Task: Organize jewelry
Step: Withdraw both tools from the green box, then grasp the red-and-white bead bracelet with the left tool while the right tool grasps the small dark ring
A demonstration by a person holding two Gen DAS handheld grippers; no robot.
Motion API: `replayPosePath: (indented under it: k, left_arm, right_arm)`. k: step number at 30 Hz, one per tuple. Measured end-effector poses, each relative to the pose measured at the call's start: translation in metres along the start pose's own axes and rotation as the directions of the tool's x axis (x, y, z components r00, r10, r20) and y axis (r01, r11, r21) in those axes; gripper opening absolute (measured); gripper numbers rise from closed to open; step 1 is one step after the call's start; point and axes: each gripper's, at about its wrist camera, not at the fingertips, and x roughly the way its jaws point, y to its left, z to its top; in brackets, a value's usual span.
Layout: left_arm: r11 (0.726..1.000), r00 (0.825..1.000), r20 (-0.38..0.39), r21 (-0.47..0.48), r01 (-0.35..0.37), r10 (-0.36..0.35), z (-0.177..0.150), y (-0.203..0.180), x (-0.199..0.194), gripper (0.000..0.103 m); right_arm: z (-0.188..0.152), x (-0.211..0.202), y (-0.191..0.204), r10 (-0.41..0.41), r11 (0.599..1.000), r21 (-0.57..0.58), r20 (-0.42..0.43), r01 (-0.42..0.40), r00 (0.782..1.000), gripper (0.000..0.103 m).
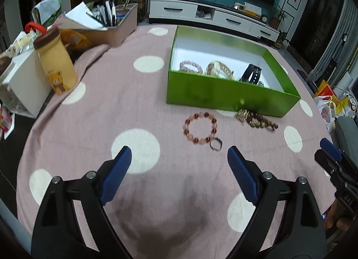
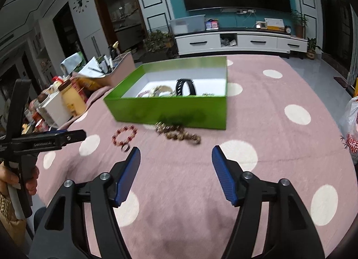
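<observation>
hovering over the counter [image 1: 94,106], pink cloth with white dots: left tool [image 1: 179,160] standing wide open, nothing between its blue pads [image 1: 116,176]. right tool [image 2: 176,158] likewise gaping, empty, low in the frame.

sitting upper right of centre in the left view: green box [image 1: 223,93], lid off, white inside. lying in it, side by side: pink bracelet [image 1: 190,66], cream watch [image 1: 218,68], black band [image 1: 251,74].

lying on the cloth just below the box's front wall: red bracelet [image 1: 200,128], with a small dark ring [image 1: 216,144] touching its lower right edge; brown beads [image 1: 257,119] to the right, close against the box.

crowding the upper left: yellow bottle [image 1: 57,62] with a brown cap, white carton [image 1: 24,84], tray of pens [image 1: 111,24].

showing at the left edge of the right view: a hand [image 2: 13,183] gripping the left tool's handle.
</observation>
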Motion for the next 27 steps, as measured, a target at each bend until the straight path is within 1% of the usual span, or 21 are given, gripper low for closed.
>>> replayPosePath:
  k: [5,13,18,21,23,24,25,27]
  left_arm:
    - [1.000,1.000,-0.012,-0.012,0.000,0.000,-0.010,0.005,0.001,0.089]
    - [0.999,1.000,-0.018,-0.037,0.009,-0.010,-0.015,0.017,0.005,0.089]
    - [0.998,1.000,-0.014,-0.063,0.009,-0.010,-0.014,0.029,0.008,0.089]
    - [0.997,1.000,-0.014,-0.079,0.007,-0.008,-0.013,0.037,0.010,0.089]
    - [0.996,1.000,-0.015,-0.090,0.006,-0.007,-0.012,0.043,0.013,0.089]
    - [0.996,1.000,-0.016,-0.094,0.005,-0.006,-0.011,0.046,0.014,0.089]
    - [0.995,1.000,-0.017,-0.098,0.004,-0.006,-0.010,0.048,0.016,0.089]
    - [0.995,1.000,-0.016,-0.104,0.007,-0.009,-0.009,0.051,0.018,0.089]
  right_arm:
    - [-0.013,0.009,0.011,0.028,0.999,-0.031,-0.043,-0.029,0.999,0.067]
    - [-0.025,0.043,0.039,0.090,0.990,-0.094,-0.130,-0.102,0.987,0.067]
    - [-0.022,0.076,0.056,0.095,0.982,-0.144,-0.170,-0.120,0.981,0.067]
    - [-0.012,0.100,0.068,0.095,0.976,-0.177,-0.184,-0.128,0.978,0.066]
    - [-0.006,0.114,0.077,0.099,0.970,-0.199,-0.199,-0.139,0.975,0.063]
    - [-0.003,0.121,0.081,0.093,0.968,-0.212,-0.208,-0.137,0.974,0.058]
    - [-0.001,0.127,0.084,0.088,0.966,-0.220,-0.214,-0.136,0.973,0.057]
    - [0.003,0.139,0.090,0.081,0.964,-0.229,-0.232,-0.135,0.969,0.051]
